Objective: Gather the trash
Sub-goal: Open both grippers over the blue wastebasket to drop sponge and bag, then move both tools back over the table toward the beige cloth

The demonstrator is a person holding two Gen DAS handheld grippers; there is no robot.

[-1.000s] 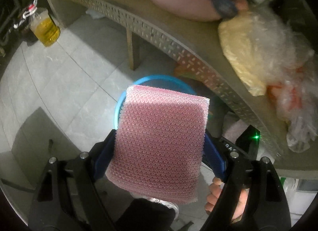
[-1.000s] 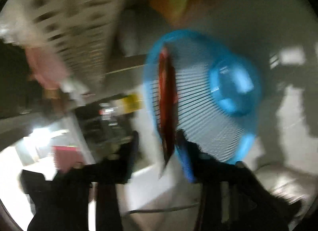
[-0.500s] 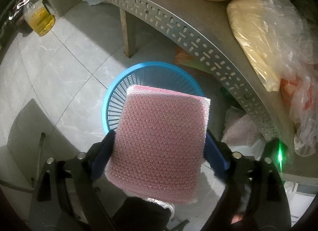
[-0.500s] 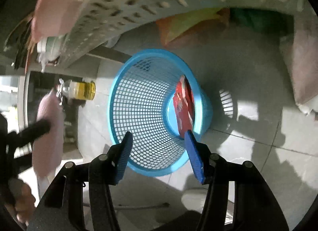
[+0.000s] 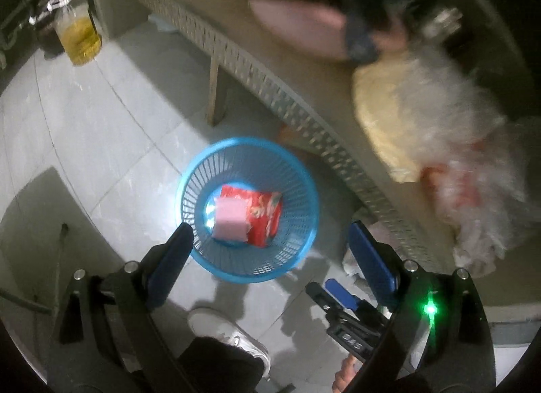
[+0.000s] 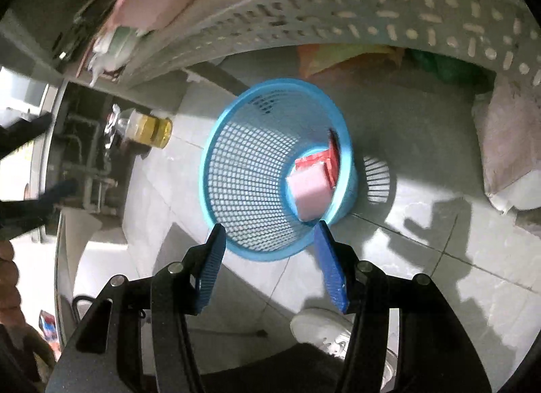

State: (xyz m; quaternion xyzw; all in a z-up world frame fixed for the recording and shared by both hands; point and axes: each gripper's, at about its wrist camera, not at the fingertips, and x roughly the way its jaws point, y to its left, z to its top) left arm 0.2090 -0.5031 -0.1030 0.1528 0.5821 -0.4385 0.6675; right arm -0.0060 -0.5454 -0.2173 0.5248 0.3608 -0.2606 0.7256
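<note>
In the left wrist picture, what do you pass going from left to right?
Bottle of yellow liquid → blue basket with the pink bubble-wrap piece and red packet inside → crinkly plastic bags on the table.

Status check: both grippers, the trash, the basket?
Left gripper opening, nothing between its jaws. Right gripper open, empty. Pink bubble-wrap piece and red wrapper lie in the blue basket. Nothing blocking the basket.

Both wrist cameras look steeply down from above, near the blue basket [image 5: 247,210]; the left from higher; both share the basket [image 6: 270,170] and tiled floor [image 5: 101,116].
</note>
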